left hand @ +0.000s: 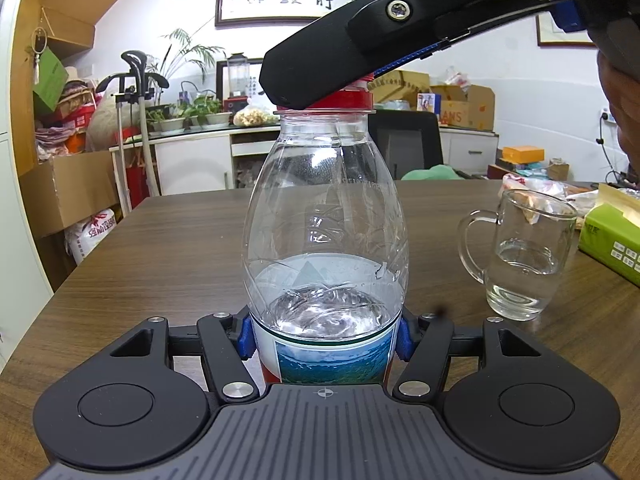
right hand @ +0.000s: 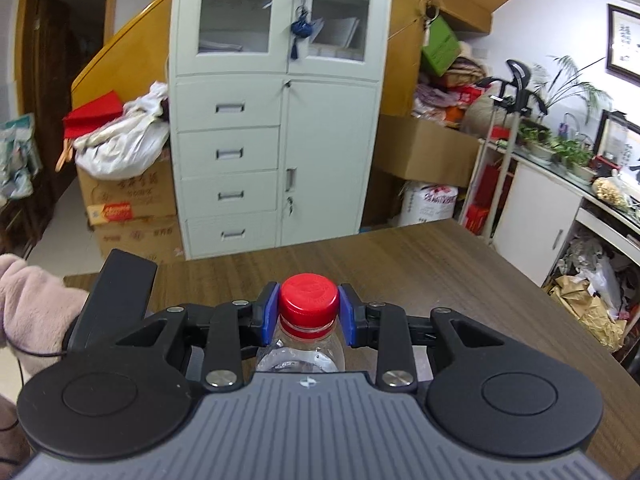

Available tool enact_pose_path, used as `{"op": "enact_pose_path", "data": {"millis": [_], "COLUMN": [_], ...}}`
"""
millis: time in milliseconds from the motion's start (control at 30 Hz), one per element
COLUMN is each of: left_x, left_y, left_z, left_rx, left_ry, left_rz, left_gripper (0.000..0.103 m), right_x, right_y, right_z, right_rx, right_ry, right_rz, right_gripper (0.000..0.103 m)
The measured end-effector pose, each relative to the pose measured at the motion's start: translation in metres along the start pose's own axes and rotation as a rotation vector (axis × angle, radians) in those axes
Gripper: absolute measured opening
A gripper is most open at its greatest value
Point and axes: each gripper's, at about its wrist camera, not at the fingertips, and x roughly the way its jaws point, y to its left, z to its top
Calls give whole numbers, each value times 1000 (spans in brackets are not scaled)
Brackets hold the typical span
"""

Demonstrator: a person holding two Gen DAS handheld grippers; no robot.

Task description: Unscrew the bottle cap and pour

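A clear plastic bottle (left hand: 326,216) with a red cap (left hand: 354,99) stands upright on the wooden table (left hand: 160,248), partly filled with water. My left gripper (left hand: 325,338) is shut on the bottle's body at the top of its blue label, one blue pad on each side. My right gripper (right hand: 308,312) comes in from the upper right and is shut on the red cap (right hand: 308,300), its blue pads (right hand: 270,312) pressing both sides. A glass mug (left hand: 528,256) holding a little water stands to the right of the bottle.
A green tissue box (left hand: 612,240) and crumpled bags lie at the table's right edge behind the mug. A hand in a pink fuzzy sleeve (right hand: 32,304) holds the left gripper. Cabinets, cardboard boxes and a desk chair surround the table.
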Motion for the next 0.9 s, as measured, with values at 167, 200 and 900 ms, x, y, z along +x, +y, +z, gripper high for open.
{"op": "enact_pose_path", "data": {"millis": [167,200,900], "left_x": [0,0,2], "left_y": [0,-1,-4], "left_z": [0,0,0], "left_rx": [-1,0,3], "left_ry": [0,0,-1], "left_rz": [1,2,8], "left_gripper": [62,62,63], "right_x": [0,-1,4], "right_y": [2,4,45], "right_z": [4,4,-26], "right_rx": [8,12,114], "right_ry": [10,4,-114], "right_rz": [-15,-26,-339], "right_gripper": [33,33,35]}}
